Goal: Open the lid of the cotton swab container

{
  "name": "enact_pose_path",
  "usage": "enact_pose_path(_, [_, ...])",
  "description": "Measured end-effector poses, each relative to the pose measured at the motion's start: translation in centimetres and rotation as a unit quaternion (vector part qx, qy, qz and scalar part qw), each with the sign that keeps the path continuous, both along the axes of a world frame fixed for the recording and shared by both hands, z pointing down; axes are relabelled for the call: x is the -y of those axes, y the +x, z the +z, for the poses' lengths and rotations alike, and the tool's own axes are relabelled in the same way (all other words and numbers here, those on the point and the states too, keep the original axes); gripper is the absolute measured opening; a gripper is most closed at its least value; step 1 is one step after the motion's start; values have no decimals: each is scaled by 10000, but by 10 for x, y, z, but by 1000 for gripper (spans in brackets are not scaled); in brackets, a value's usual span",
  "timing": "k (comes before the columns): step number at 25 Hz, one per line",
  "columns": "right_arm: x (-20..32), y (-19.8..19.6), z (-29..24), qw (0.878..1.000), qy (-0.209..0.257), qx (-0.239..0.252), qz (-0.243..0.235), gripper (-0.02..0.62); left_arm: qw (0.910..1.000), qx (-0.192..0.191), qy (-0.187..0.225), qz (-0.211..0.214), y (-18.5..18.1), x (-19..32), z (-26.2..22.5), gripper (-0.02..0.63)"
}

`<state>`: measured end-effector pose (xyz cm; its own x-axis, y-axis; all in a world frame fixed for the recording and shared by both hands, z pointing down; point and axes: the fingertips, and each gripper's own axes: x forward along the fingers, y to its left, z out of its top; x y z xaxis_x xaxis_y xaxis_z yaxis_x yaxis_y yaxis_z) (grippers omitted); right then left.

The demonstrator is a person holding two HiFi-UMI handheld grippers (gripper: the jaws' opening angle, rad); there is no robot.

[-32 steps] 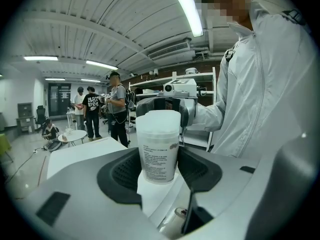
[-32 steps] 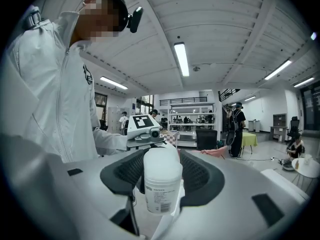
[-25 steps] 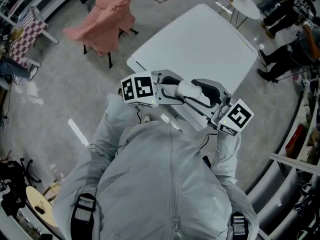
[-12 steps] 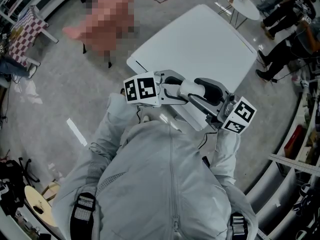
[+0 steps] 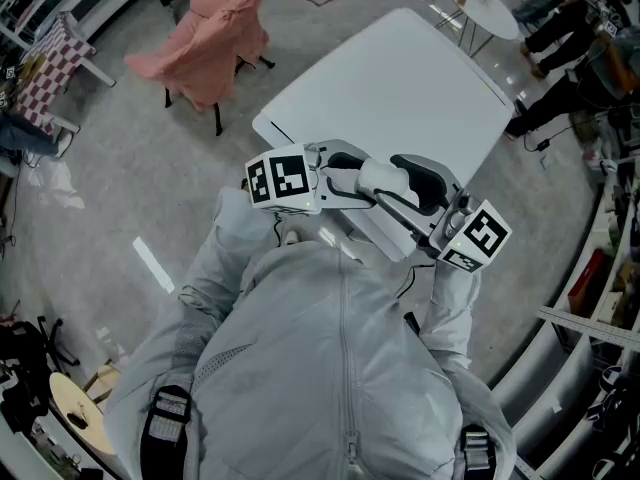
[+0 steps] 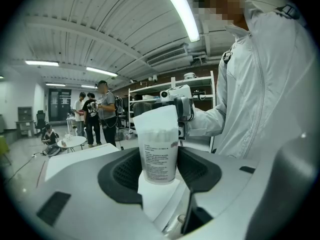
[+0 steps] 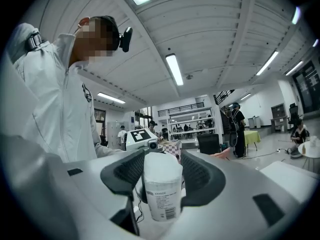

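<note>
- A cotton swab container (image 5: 383, 178) is held in the air in front of the person's chest, above the near edge of a white table (image 5: 400, 88), and is gripped from two sides at once
- The left gripper (image 5: 350, 176) is seen at the left of the head view with its marker cube towards the person, and its jaws are closed on the container from that side
- In the left gripper view the left gripper (image 6: 159, 165) is shown with both dark pads pressed against the sides of the container (image 6: 159, 149); the printed label is turned towards the camera and pale swabs are made out through the wall above it
- The right gripper (image 5: 412, 190) is brought in from the lower right of the head view, so that the two grippers face each other across the container
- In the right gripper view the right gripper (image 7: 162, 176) is clamped on the container (image 7: 162, 189), with the pads set against its white upper end and a barcode label seen just below them
- The white top end is seen seated on the container body; no gap between the two can be made out in any view
- A light zipped jacket (image 5: 330, 368) is worn by the person holding the grippers
- A chair draped with a pink cloth (image 5: 210, 38) is placed well apart from the table, on the floor at upper left
- A group of standing people (image 6: 95, 114) is seen far behind the container in the left gripper view
</note>
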<state>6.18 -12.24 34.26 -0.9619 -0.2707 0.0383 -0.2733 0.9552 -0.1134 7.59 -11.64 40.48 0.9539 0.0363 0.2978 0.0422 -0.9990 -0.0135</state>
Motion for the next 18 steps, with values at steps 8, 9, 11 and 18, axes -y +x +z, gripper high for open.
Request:
enact_pose_path(8, [1,2,-2,9998,156,-90,99,244,9999,45,166,-9,1,2,3,225])
enact_pose_path(9, [1,3,-2,9998,162,-88,108,244,9999,37,156,-1,1,2,3,225])
enact_pose_path(11, [2,4,-4,9997,179,-72,147,244,9999,44,133,37,2,1,4,225])
enact_pose_path(18, [24,19,-19,9970,235,235,703,242,9997,137,101,175,0,0,10,225])
